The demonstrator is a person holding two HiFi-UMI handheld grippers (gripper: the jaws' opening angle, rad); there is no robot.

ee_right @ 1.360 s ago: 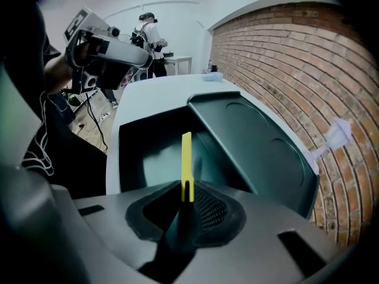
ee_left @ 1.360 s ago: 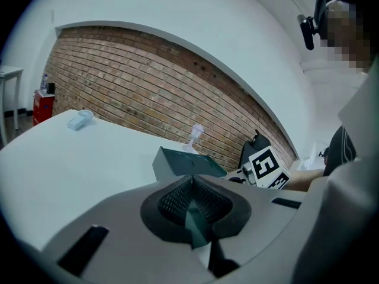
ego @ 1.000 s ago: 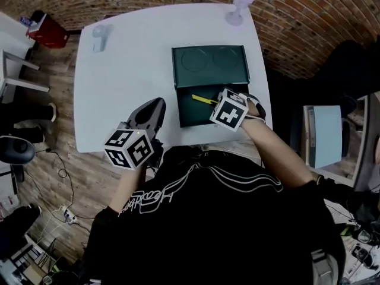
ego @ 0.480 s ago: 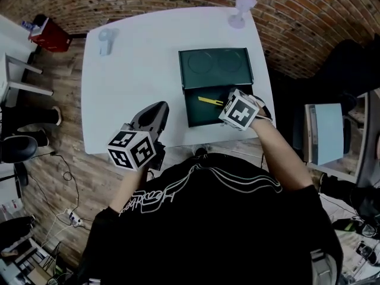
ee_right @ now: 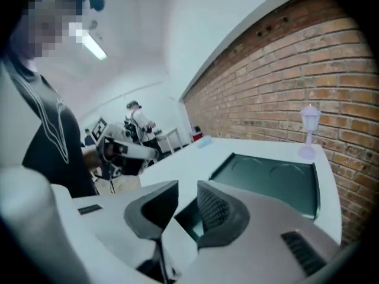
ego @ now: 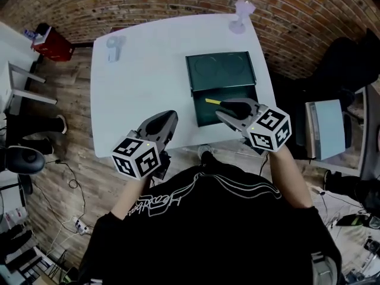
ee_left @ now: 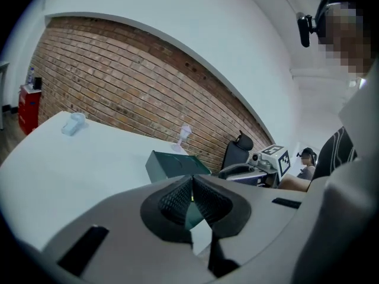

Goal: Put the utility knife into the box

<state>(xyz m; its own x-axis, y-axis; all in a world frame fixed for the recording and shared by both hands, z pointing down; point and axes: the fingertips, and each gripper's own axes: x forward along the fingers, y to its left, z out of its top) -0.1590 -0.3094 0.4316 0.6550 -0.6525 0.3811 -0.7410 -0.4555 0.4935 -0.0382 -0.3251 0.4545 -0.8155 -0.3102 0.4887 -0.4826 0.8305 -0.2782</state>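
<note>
Yellow against dark green, the utility knife point(ego: 212, 101) is seen lying inside the box point(ego: 237, 93), toward its left side, on the right half of the white surface point(ego: 148, 70). The main step is therefore judged done. The lid point(ego: 221, 70) stands open on the far side, so only closing it could be left, if that is wanted at all.

The right tongs point(ego: 221, 110) are held over the near edge of the box, just beside the knife; their jaws are apart and closing, with nothing between them. The left tongs point(ego: 172, 115) are held at the near edge of the surface, pressed together on nothing.

Counted: one knife, one box with one lid, two tongs, and two small pale things at the far edge, a lilac one point(ego: 240, 13) and a bluish one point(ego: 114, 46).
</note>
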